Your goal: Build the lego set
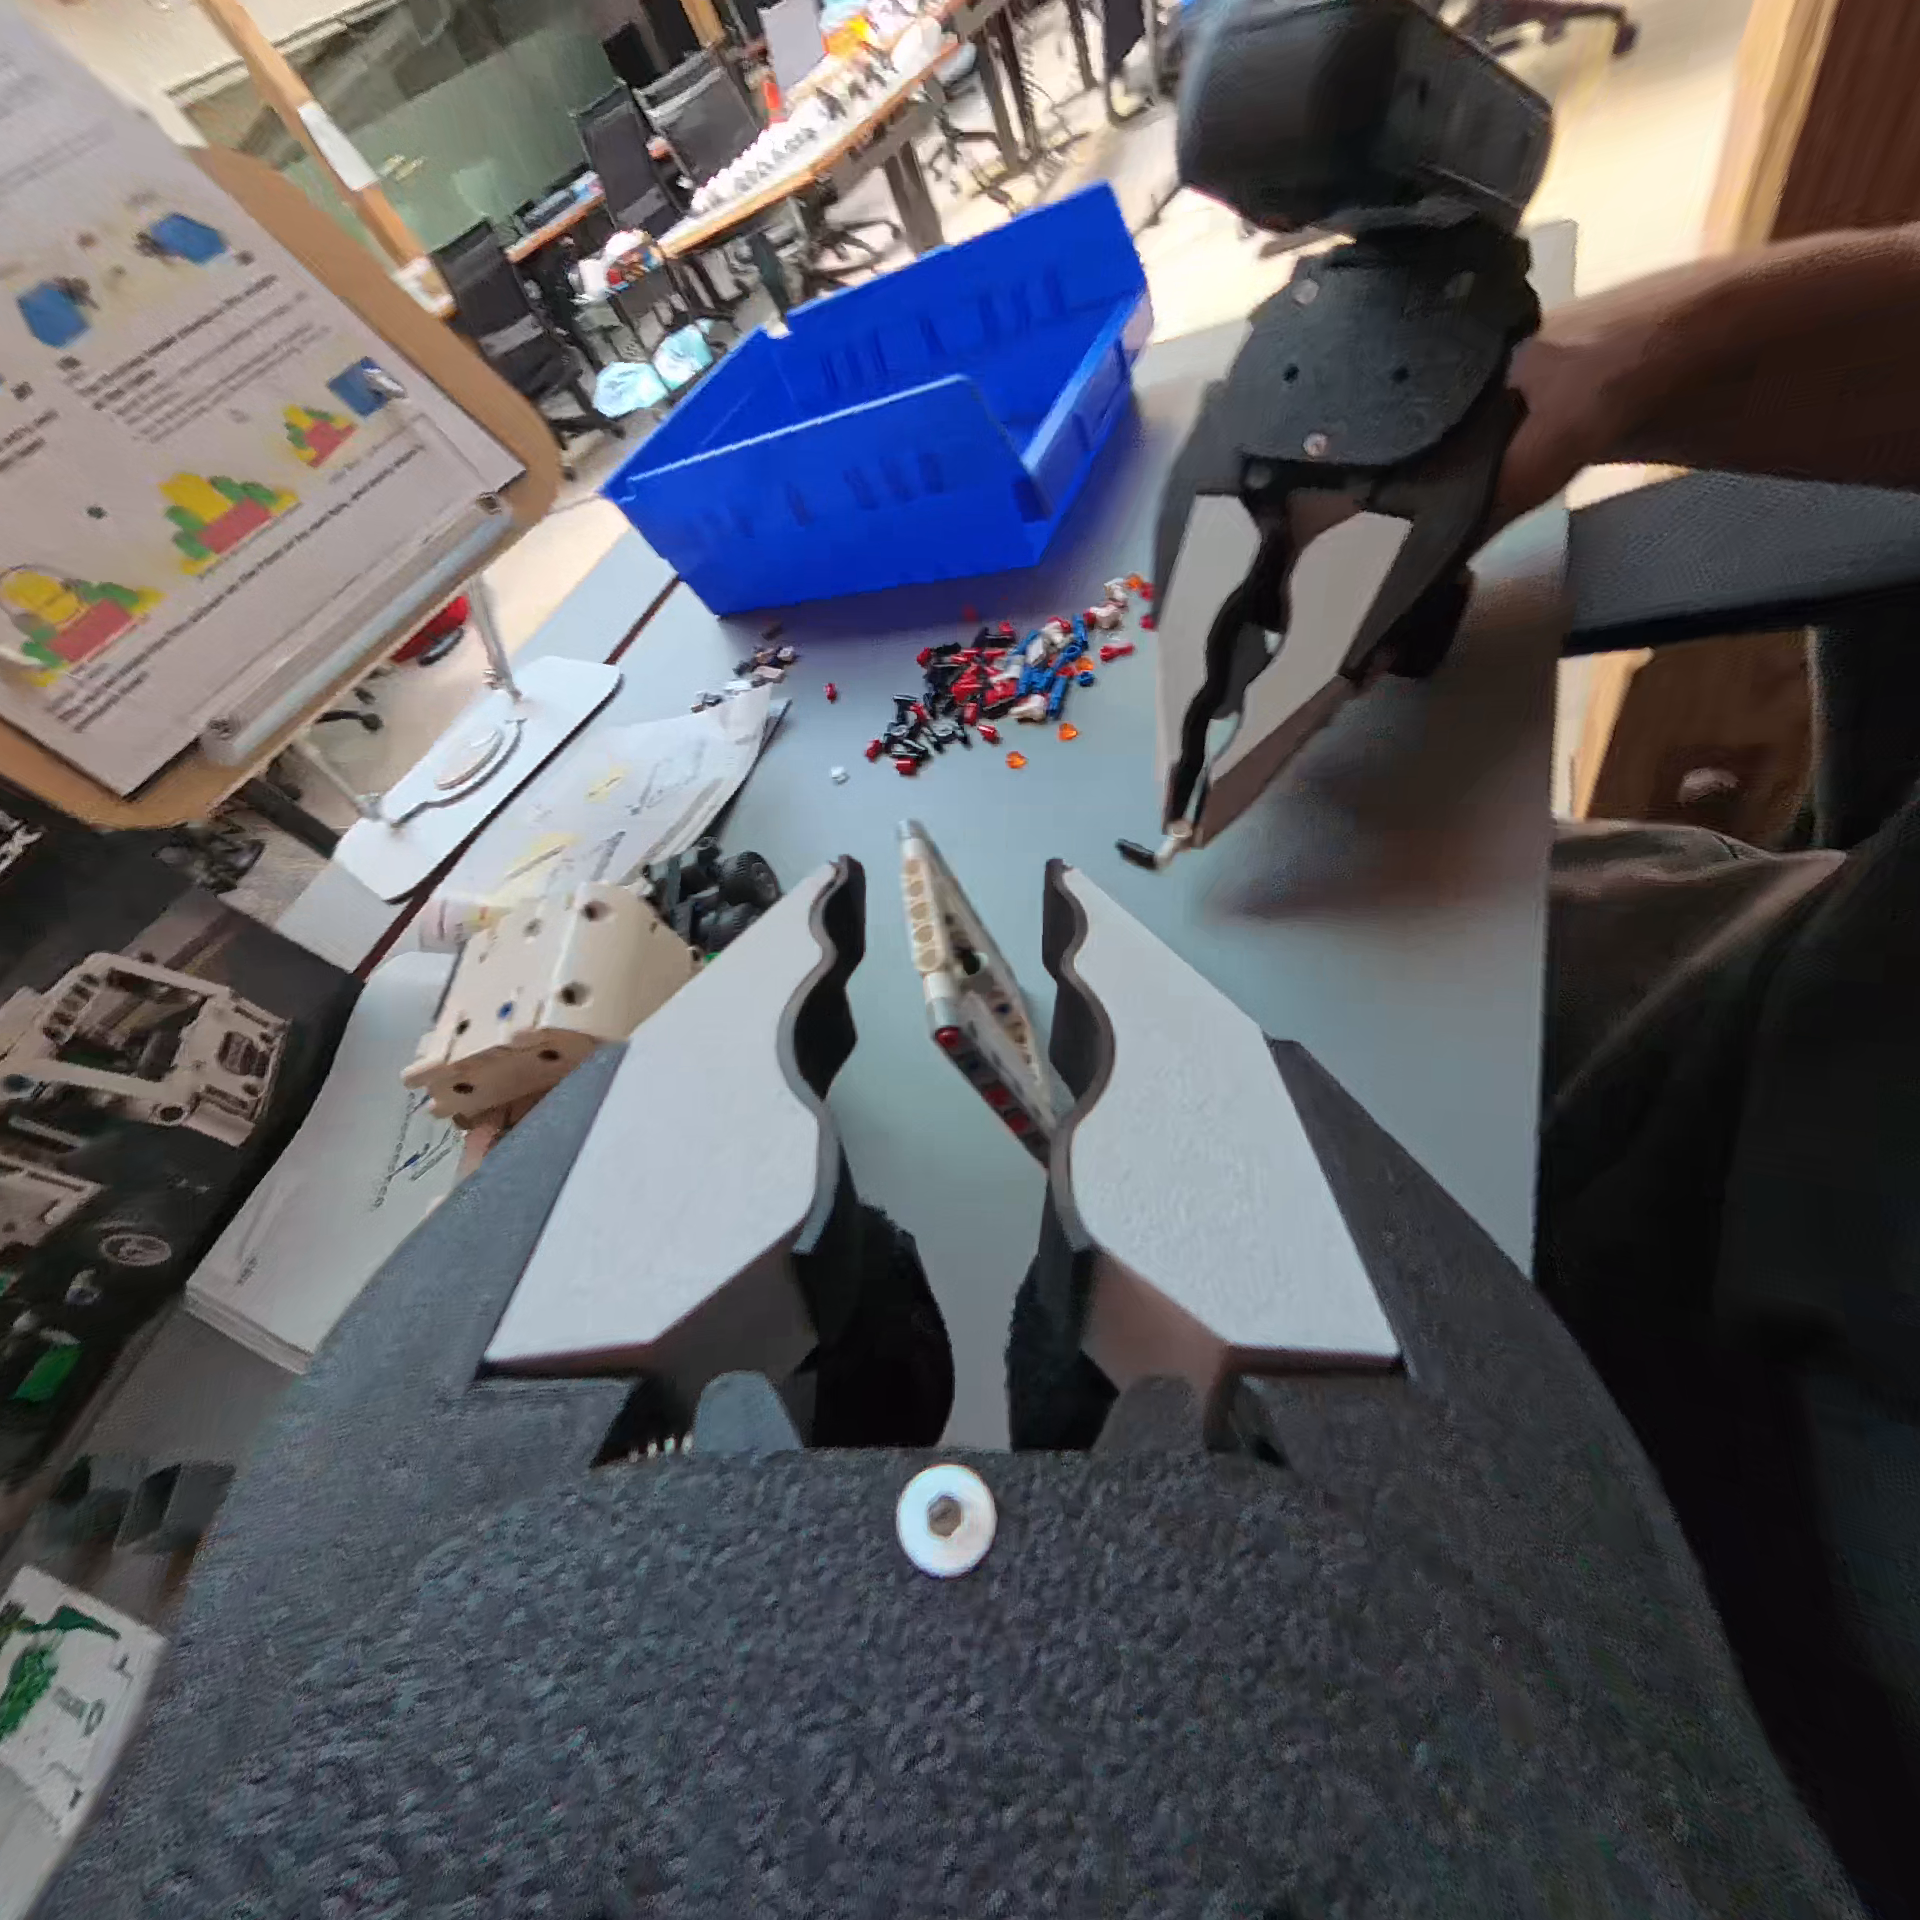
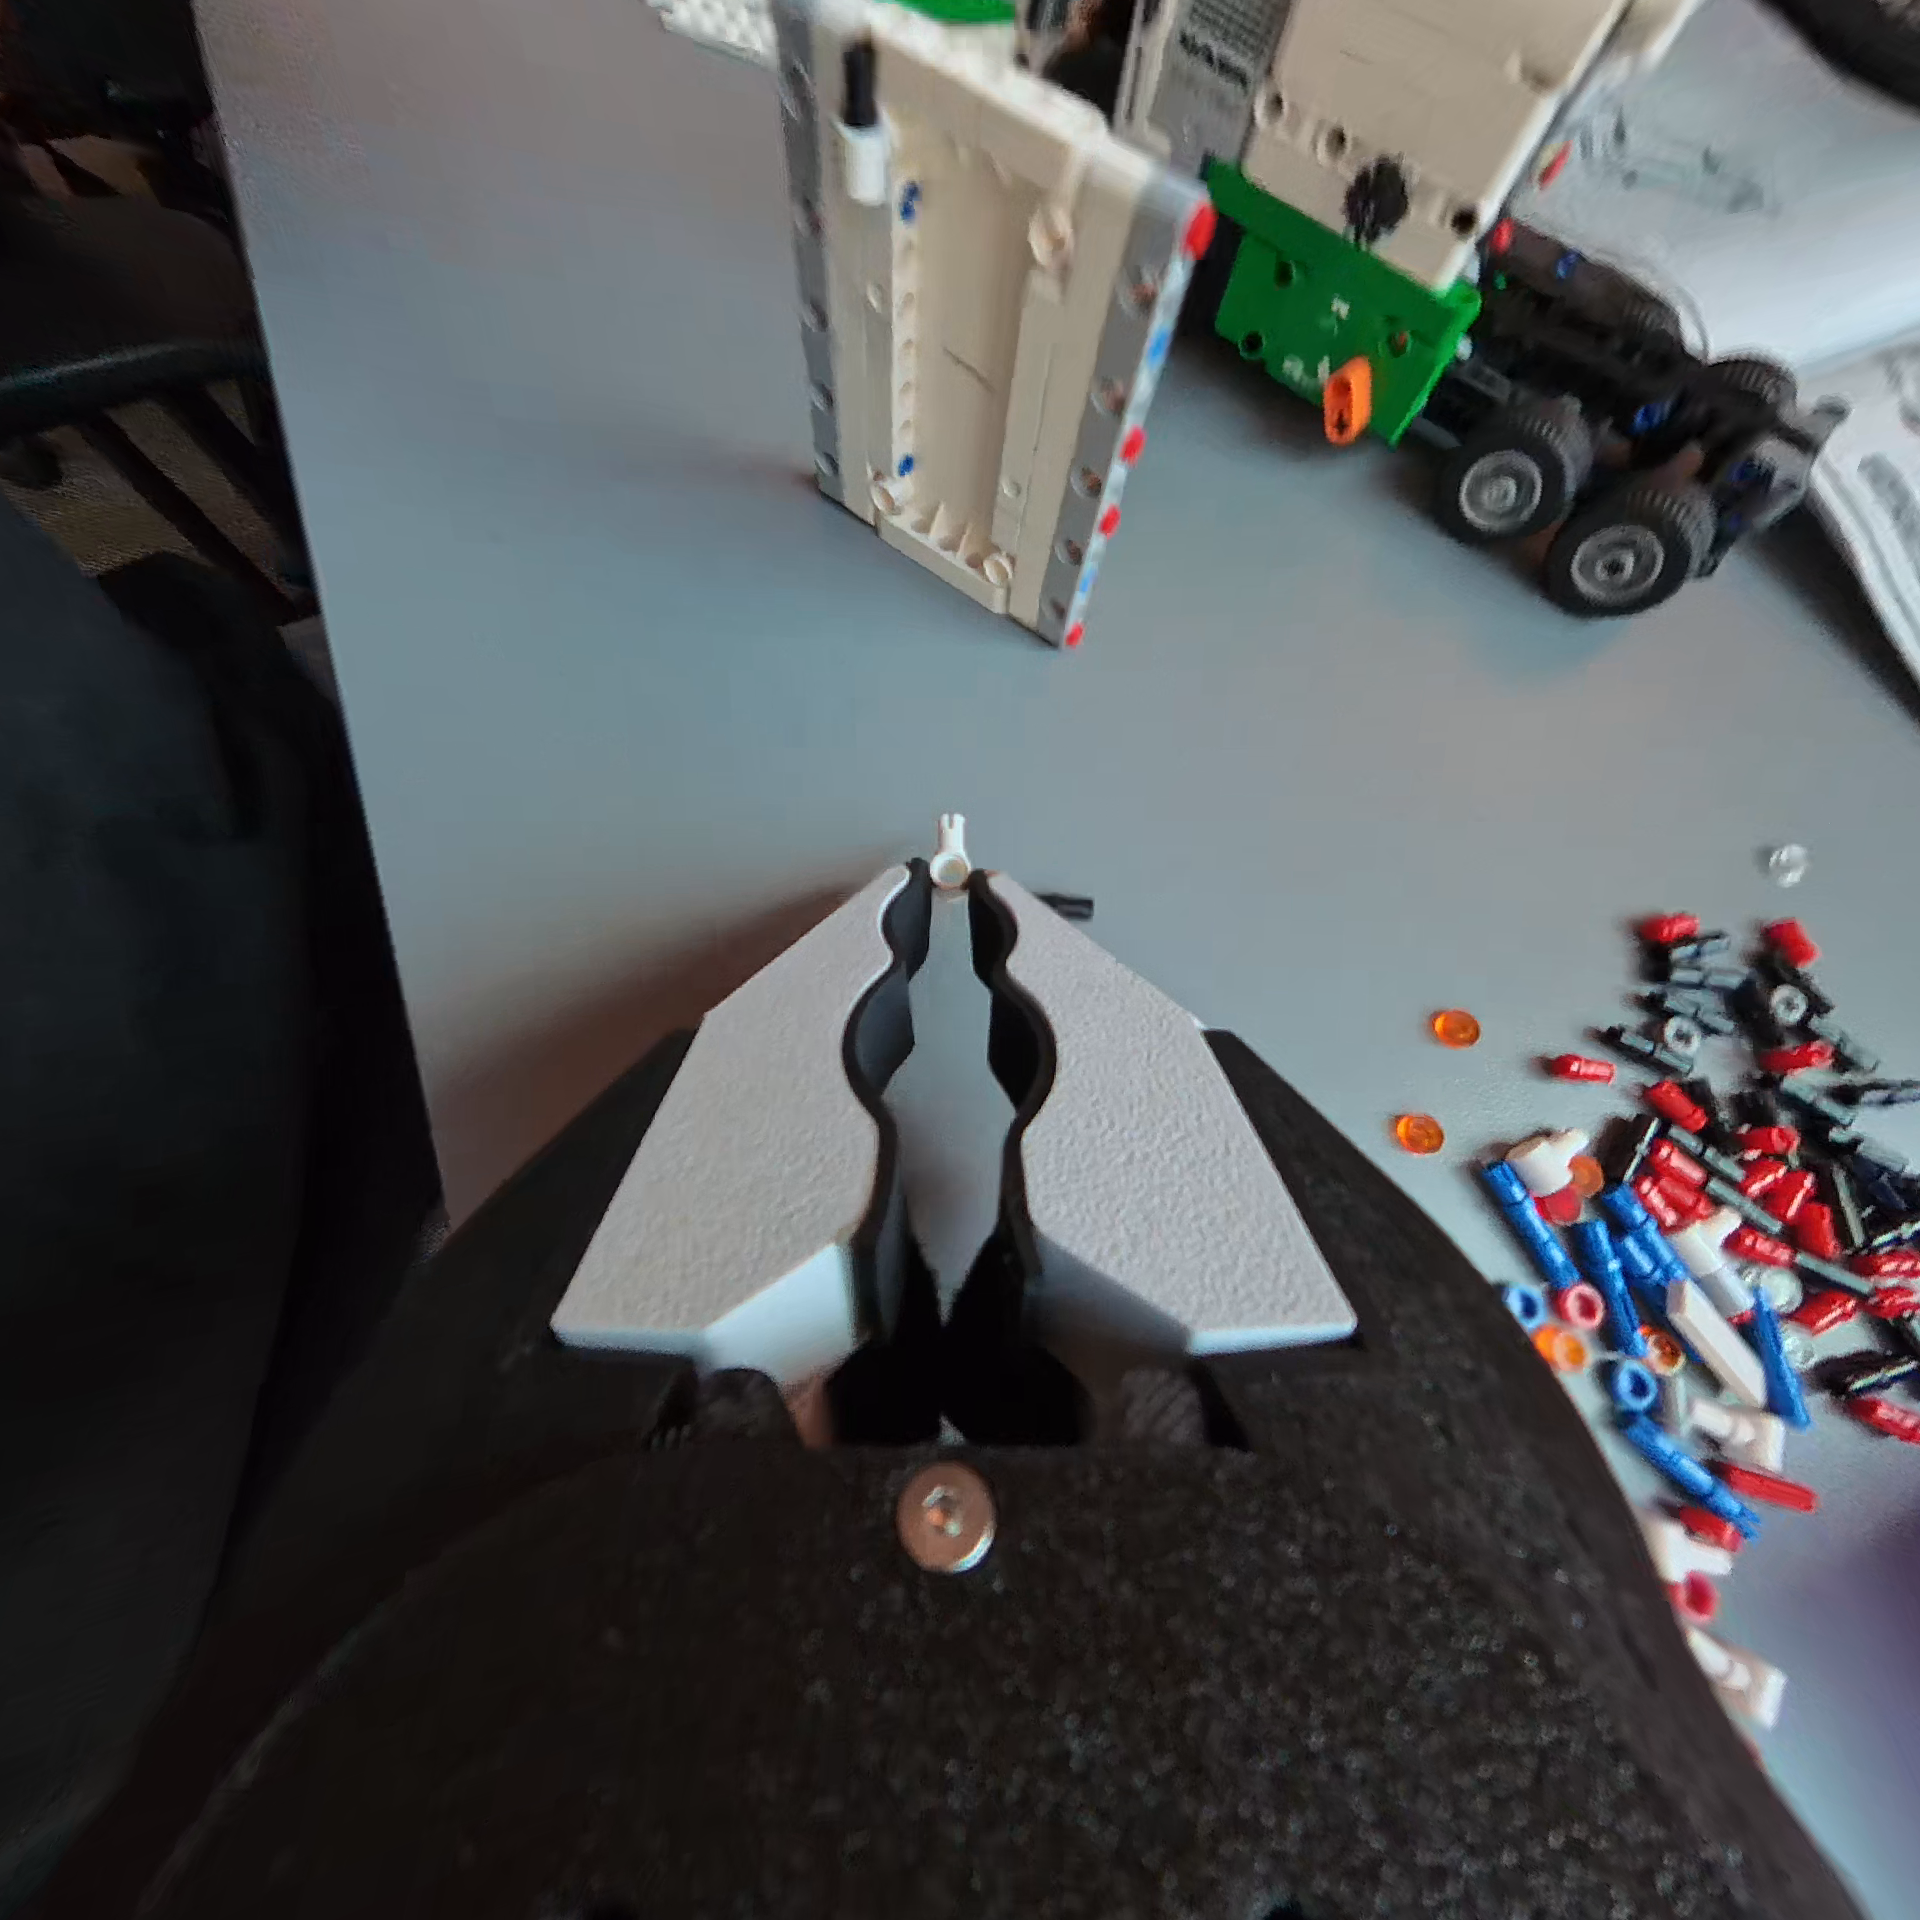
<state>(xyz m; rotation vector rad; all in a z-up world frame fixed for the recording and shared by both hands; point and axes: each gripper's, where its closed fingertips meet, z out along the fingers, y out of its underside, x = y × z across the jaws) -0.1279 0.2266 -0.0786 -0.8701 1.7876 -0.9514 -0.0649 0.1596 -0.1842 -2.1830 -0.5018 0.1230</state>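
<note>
Lego truck (image 2: 1382, 312), white and green on black wheels, stands at about 1 o'clock in the right wrist view, on the grey table (image 2: 623, 675); a flat white panel (image 2: 966, 343) with grey beams down its edges stands just beside it at 12 o'clock. The loose parts pile (image 2: 1745, 1195), red, blue and black pins with a few orange studs, lies at 3 o'clock. The right gripper (image 2: 948, 873) is nearly closed, pinching a tiny white connector (image 2: 950, 847) at its very tips. The left gripper (image 1: 951, 883) is spread open and holds nothing; the panel (image 1: 971, 977) sits edge-on between its fingers without clearly touching either. I judge the connector light, hard and slick, quick to twist or pop out of such a tip pinch, so pressure should stay steady. The panel looks stiff yet snap-jointed; it is best taken across its grey edge beams, not its thin face
</note>
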